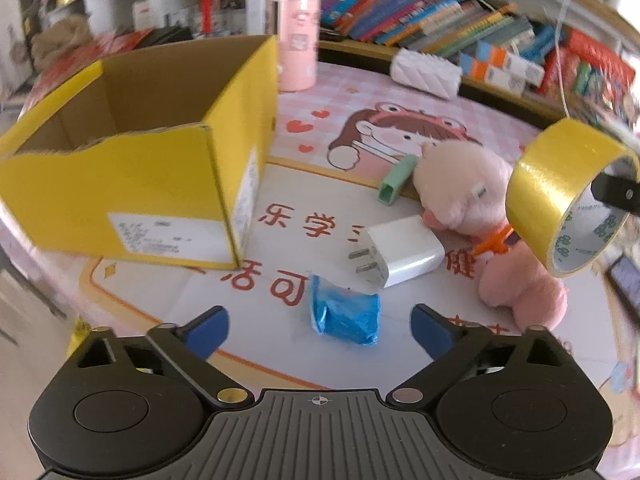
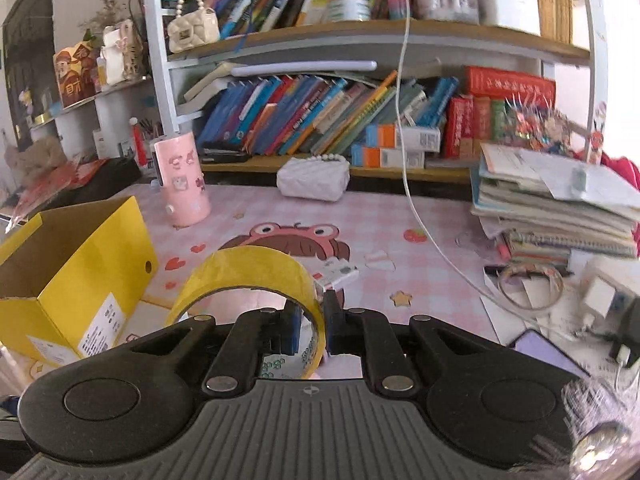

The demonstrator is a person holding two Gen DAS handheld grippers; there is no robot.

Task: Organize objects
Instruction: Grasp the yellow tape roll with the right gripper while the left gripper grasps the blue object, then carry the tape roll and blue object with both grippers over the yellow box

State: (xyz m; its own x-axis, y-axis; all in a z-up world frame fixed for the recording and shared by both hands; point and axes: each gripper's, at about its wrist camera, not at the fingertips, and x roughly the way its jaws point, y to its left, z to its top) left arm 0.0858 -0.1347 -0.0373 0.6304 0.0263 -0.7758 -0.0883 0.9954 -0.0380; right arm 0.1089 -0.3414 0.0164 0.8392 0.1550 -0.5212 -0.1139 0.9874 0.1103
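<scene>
A: Yellow box (image 1: 132, 184) sits open-topped at the left of the desk mat (image 1: 360, 92), nothing visible inside from here. Loose items lie to its right: pink plush (image 1: 472, 188), white charger (image 1: 400, 252), blue packet (image 1: 344, 312), green cap (image 1: 396, 180).

B: Which step?

A: Looks like mid-carry. Right gripper (image 2: 310, 320) is clenched on the wall of the yellow tape roll (image 2: 248, 276), one finger inside the ring, one outside. Roll is off the desk, hanging above the plush in the left view.

B: Left one?

A: Left gripper (image 1: 320, 328) is released, jaws wide, nothing in them; blue packet lies on the desk right between the fingers (likely its pick).

B: Next?

A: I'd say swing the roll left over the box opening, clear the near wall, then let go. Grip is on a thin edge, so the roll could pivot.
</scene>
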